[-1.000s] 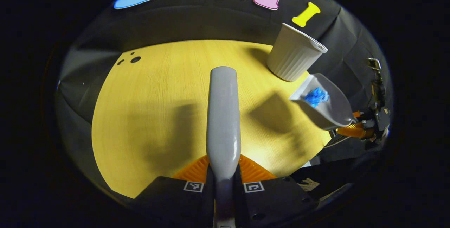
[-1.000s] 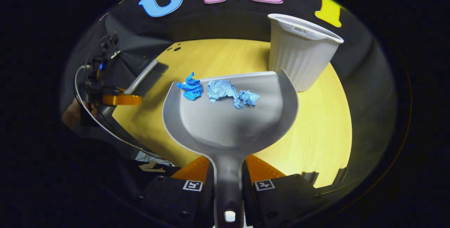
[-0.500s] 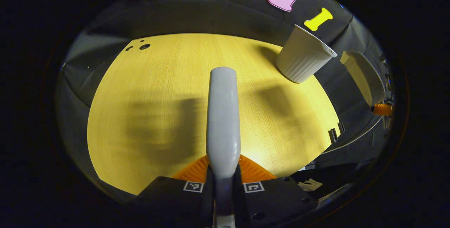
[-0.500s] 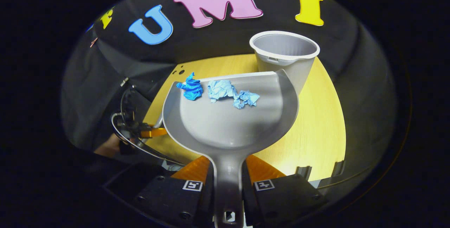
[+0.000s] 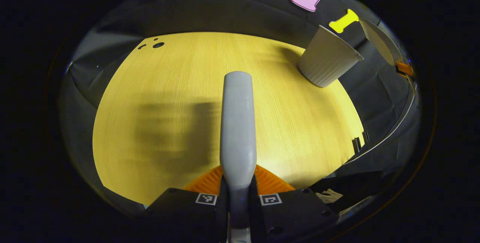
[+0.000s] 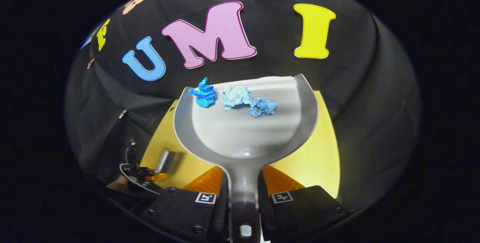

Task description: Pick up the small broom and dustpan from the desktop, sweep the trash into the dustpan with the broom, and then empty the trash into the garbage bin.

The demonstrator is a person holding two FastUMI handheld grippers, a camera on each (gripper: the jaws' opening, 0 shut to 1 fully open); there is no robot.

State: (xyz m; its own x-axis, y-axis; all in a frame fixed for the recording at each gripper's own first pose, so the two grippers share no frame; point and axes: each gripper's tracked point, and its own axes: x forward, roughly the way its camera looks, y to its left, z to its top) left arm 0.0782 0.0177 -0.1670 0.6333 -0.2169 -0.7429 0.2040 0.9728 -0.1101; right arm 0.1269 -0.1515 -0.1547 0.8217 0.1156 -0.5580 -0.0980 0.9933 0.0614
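In the left gripper view my left gripper point(image 5: 238, 183) is shut on the small broom's grey handle point(image 5: 237, 123), which points out over the yellow table point(image 5: 168, 96). The white ribbed garbage bin point(image 5: 325, 63) stands at the table's far right. Above it hangs the dustpan's underside point(image 5: 379, 41). In the right gripper view my right gripper point(image 6: 243, 183) is shut on the grey dustpan's handle point(image 6: 243, 183), holding the dustpan point(image 6: 243, 134) high and about level. Three crumpled blue paper scraps point(image 6: 236, 97) lie near its front lip. The pan hides the bin here.
The table's right edge point(image 5: 360, 138) runs close to the bin. Several dark holes point(image 5: 157, 44) mark the far left of the tabletop. In the right gripper view the left gripper point(image 6: 144, 173) and the broom point(image 6: 165, 160) sit low at the left, over the table.
The right gripper has lifted the dustpan with the scraps well above the table; the bin has slipped behind the pan. The left gripper with the broom has barely moved.
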